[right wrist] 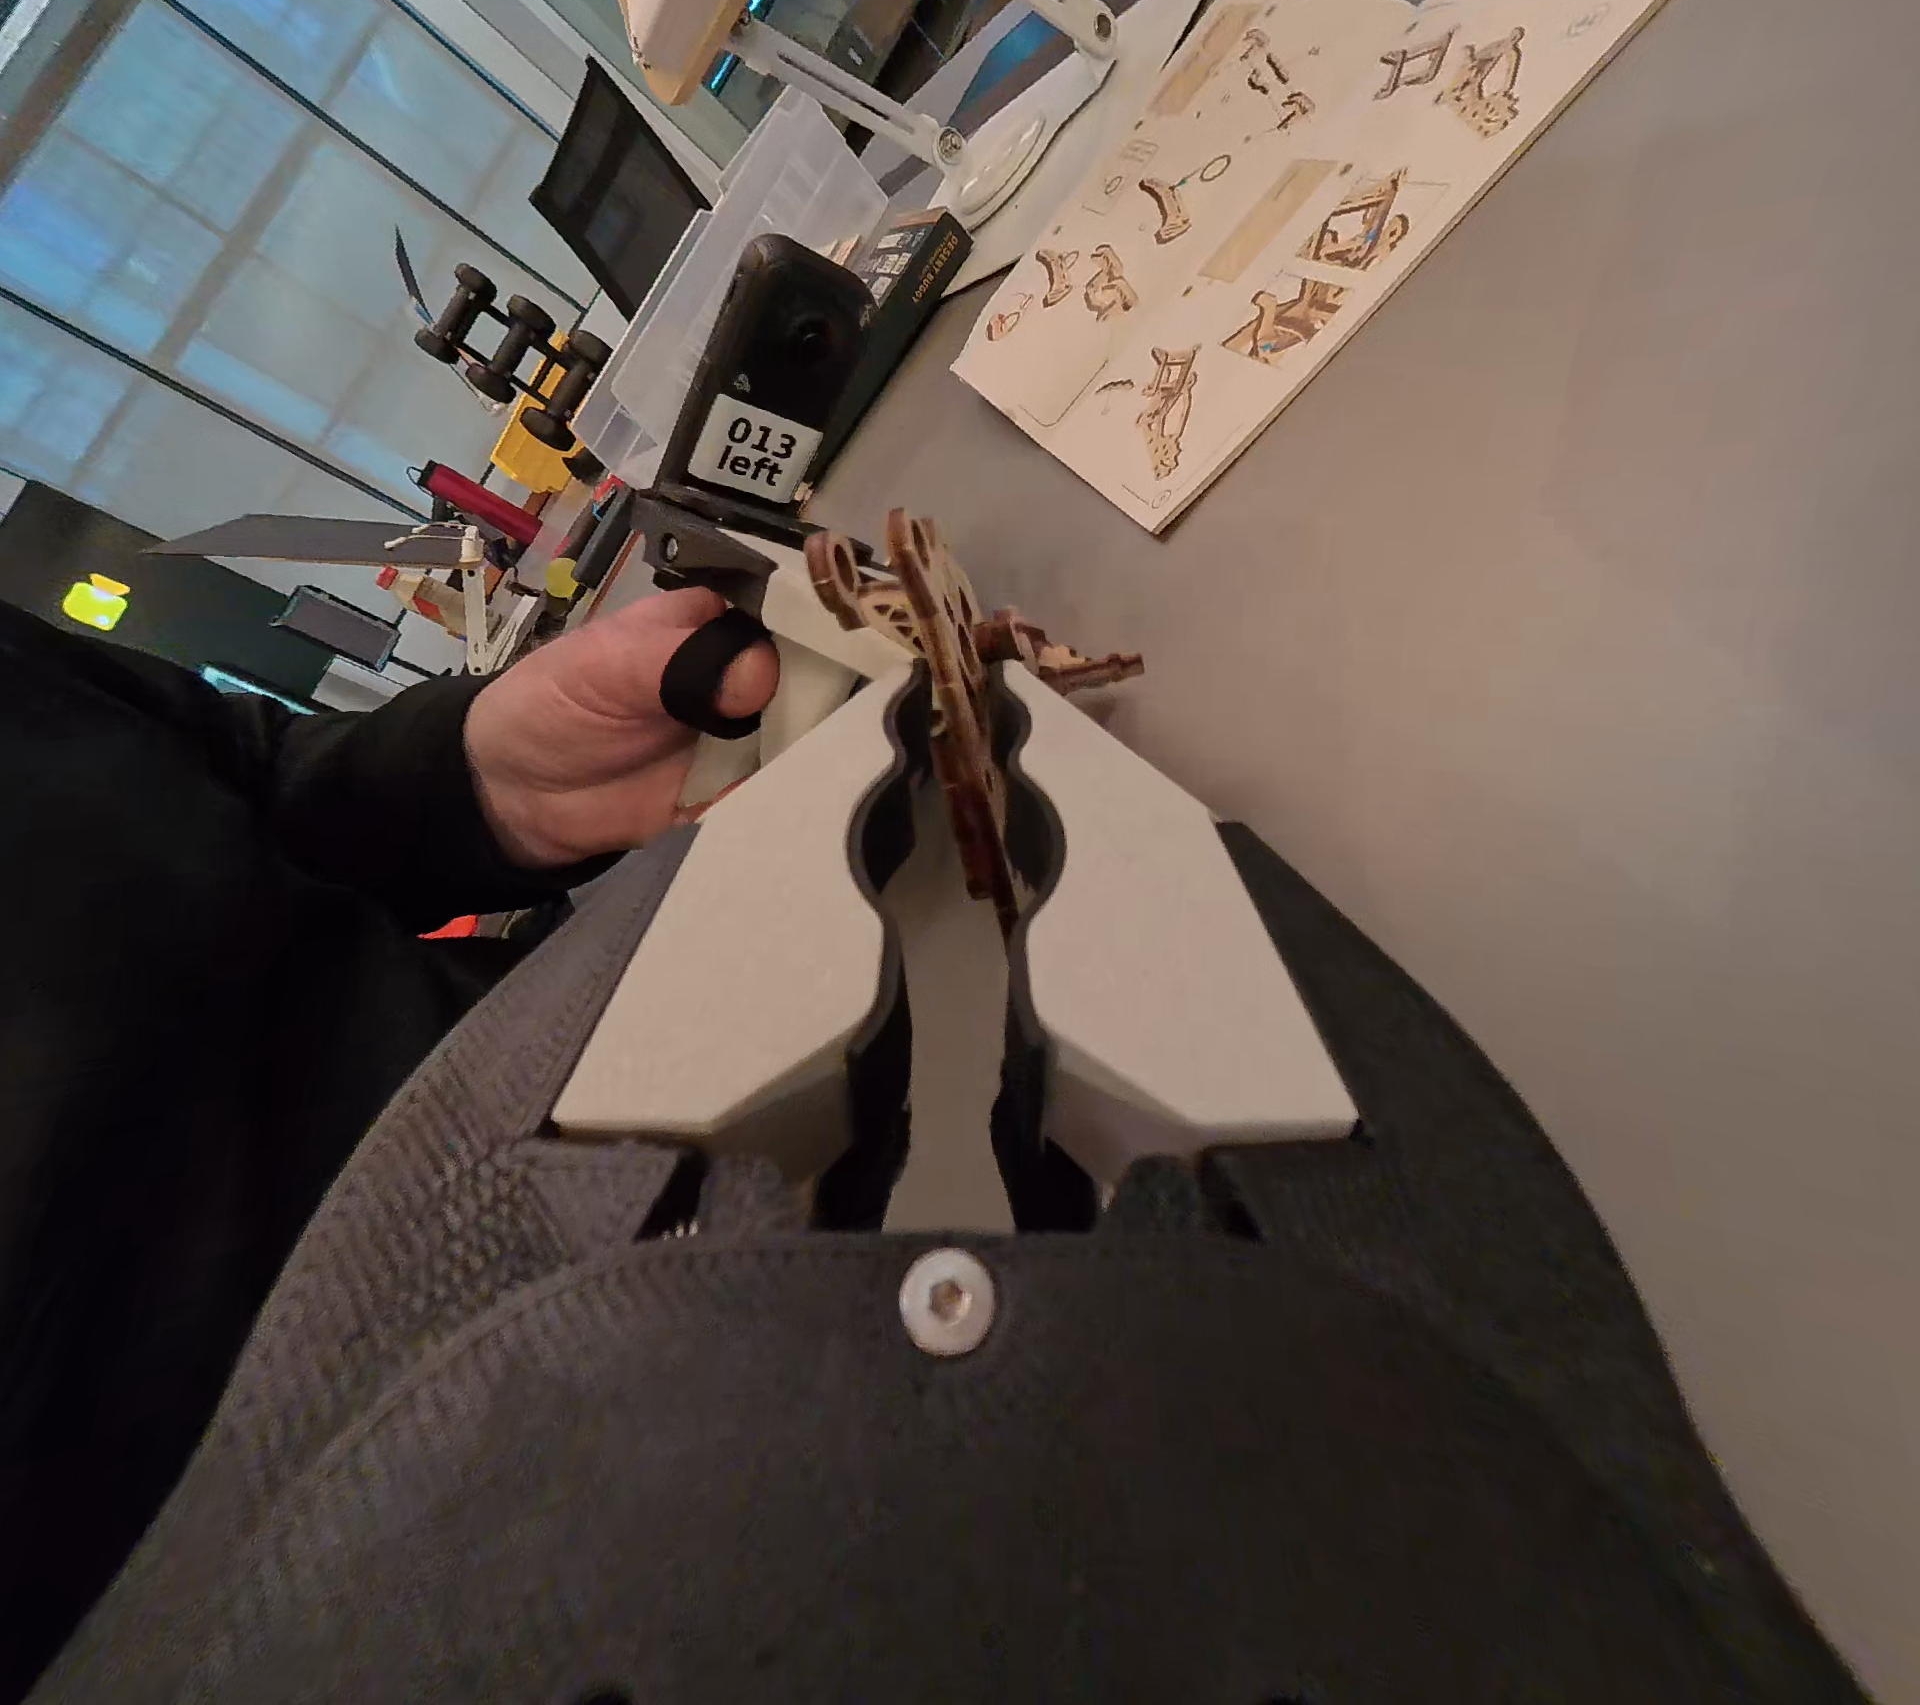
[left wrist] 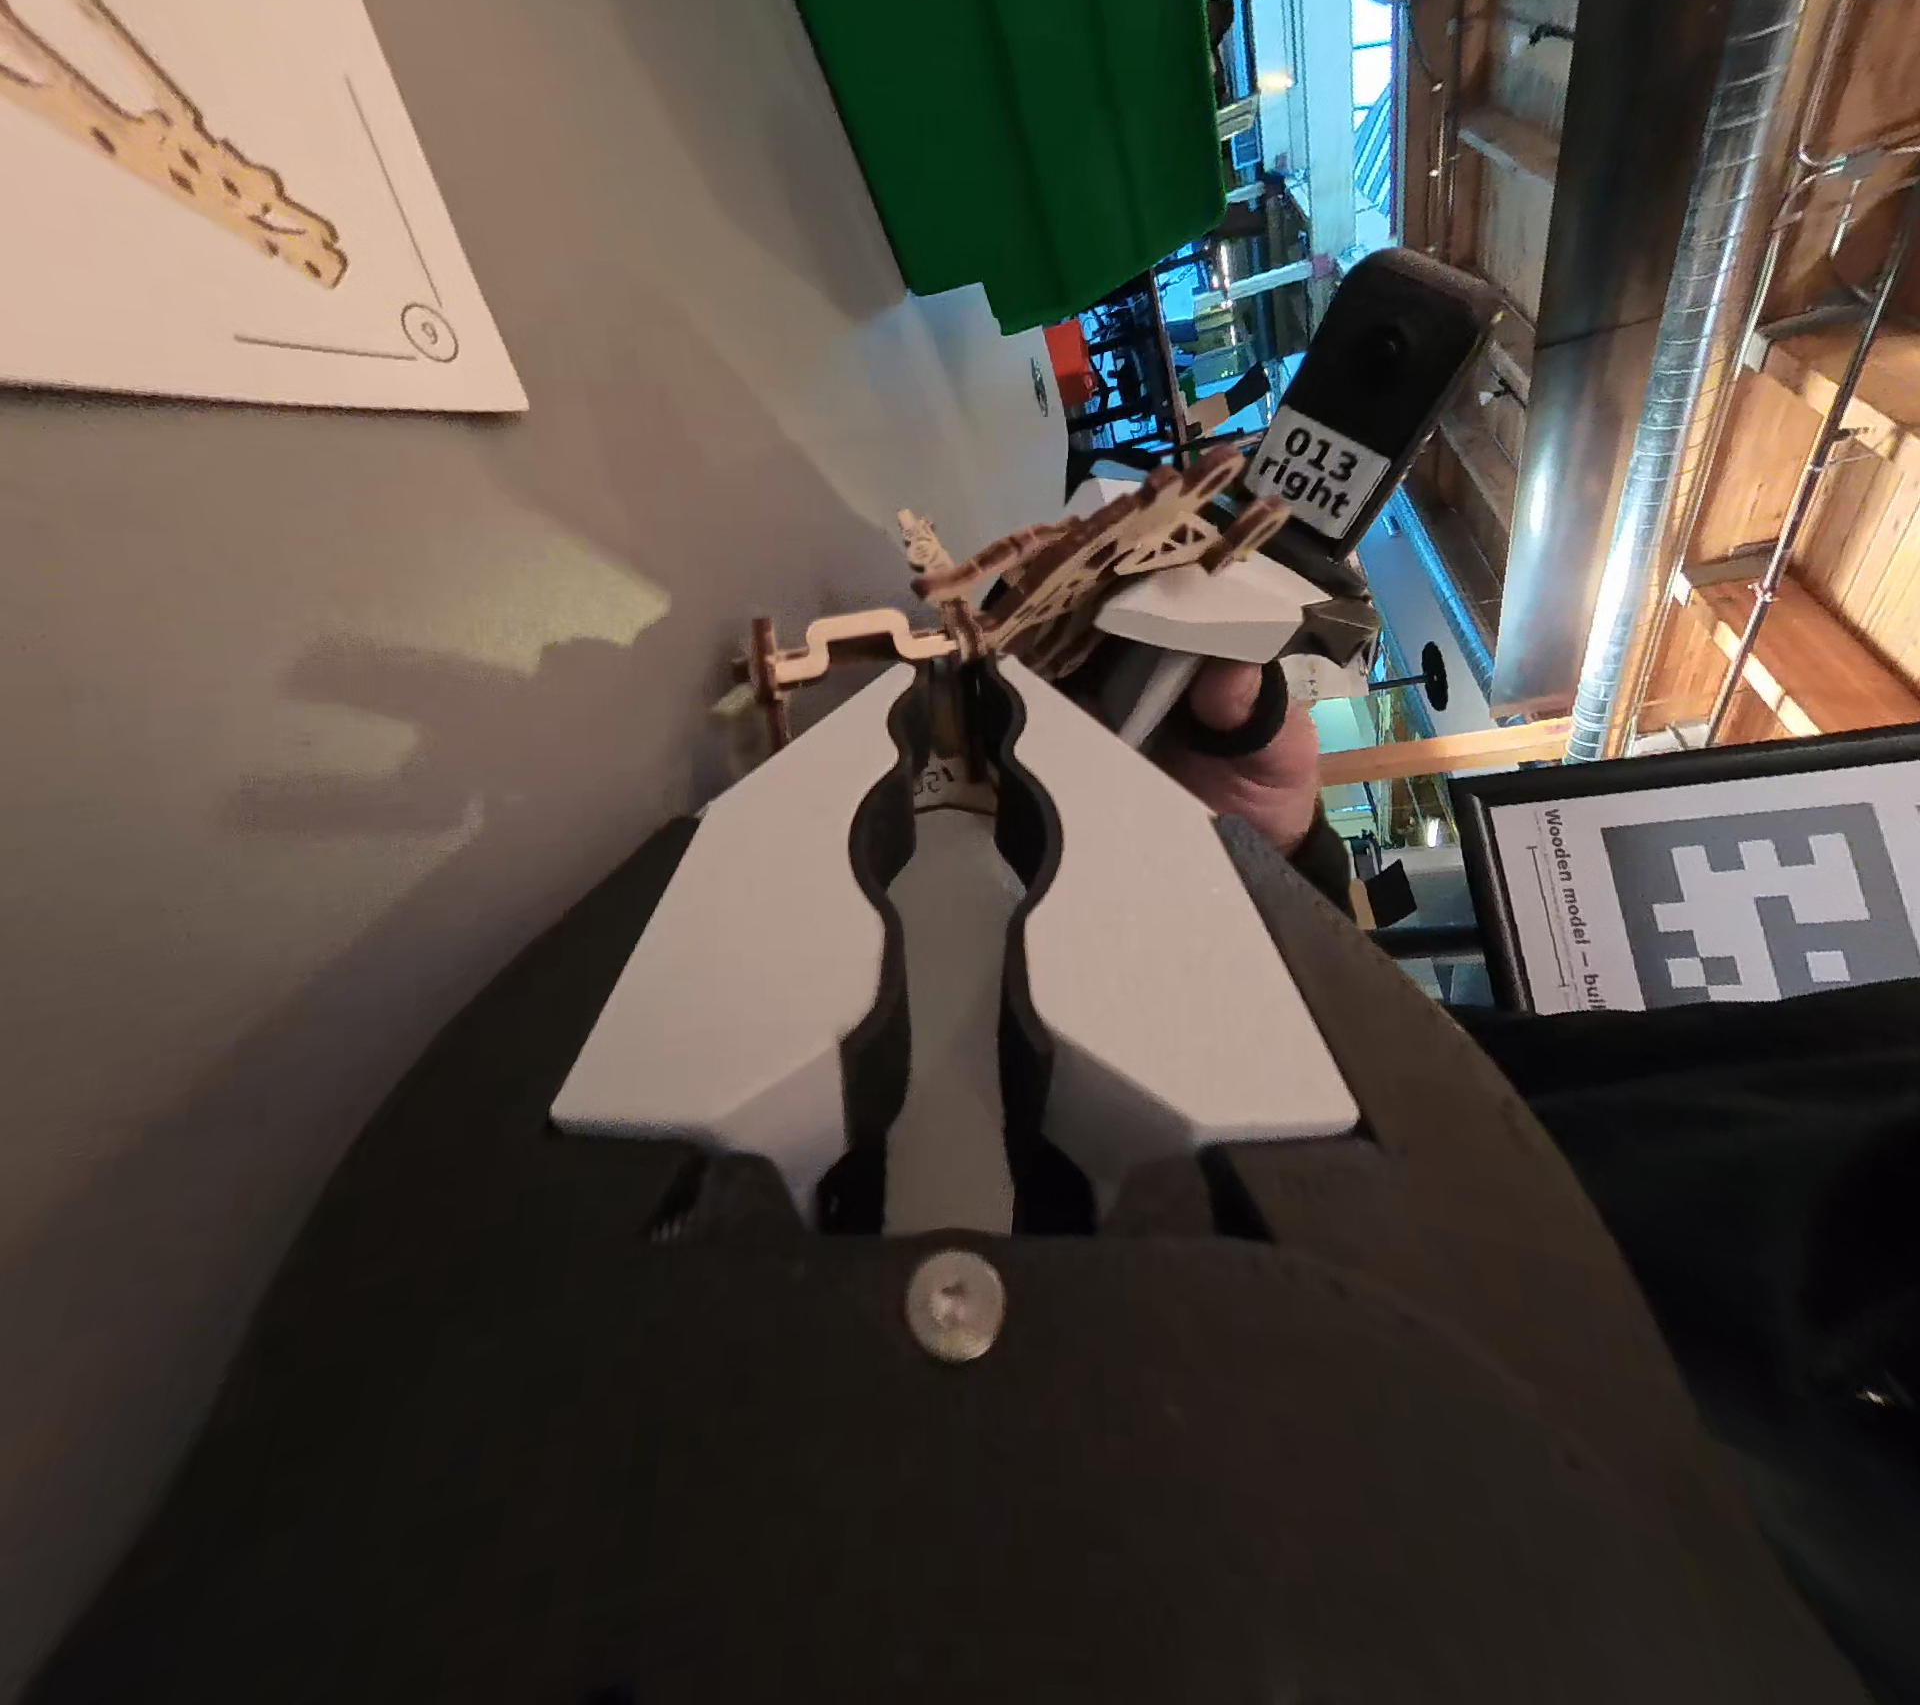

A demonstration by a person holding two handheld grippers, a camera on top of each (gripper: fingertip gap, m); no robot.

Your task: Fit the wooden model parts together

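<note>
Left gripper (left wrist: 951, 679), seen along its own two white fingers (left wrist: 769, 907), is clamped on a small flat wooden part (left wrist: 940, 782) whose edge stands between the dark wavy pads near the fingertips. Beyond the tips, a stepped wooden crank-shaped piece (left wrist: 847, 642) runs leftward to a small brown end disc, held above the grey table (left wrist: 312, 720). At upper left of this view lies a white instruction sheet (left wrist: 208, 97) printed with drawings of parts. To the right, the right gripper (left wrist: 1081, 616) carries a latticed wooden frame assembly (left wrist: 1101, 554) that meets the crank piece just past the left gripper's tips; a hand (left wrist: 1247, 762) with a black finger loop holds its handle, and a black camera (left wrist: 1382, 388) with a white label is mounted on it.

In the right wrist view, a hand (right wrist: 582, 751) in a dark sleeve holds the left gripper (right wrist: 831, 616) at left of centre. At centre, the right gripper (right wrist: 956, 699) is closed on the wooden frame assembly (right wrist: 956, 720), which stands edge-on between its pads. Farther right, an open instruction booklet (right wrist: 1299, 221) lies flat on the grey table (right wrist: 1558, 720).
</note>
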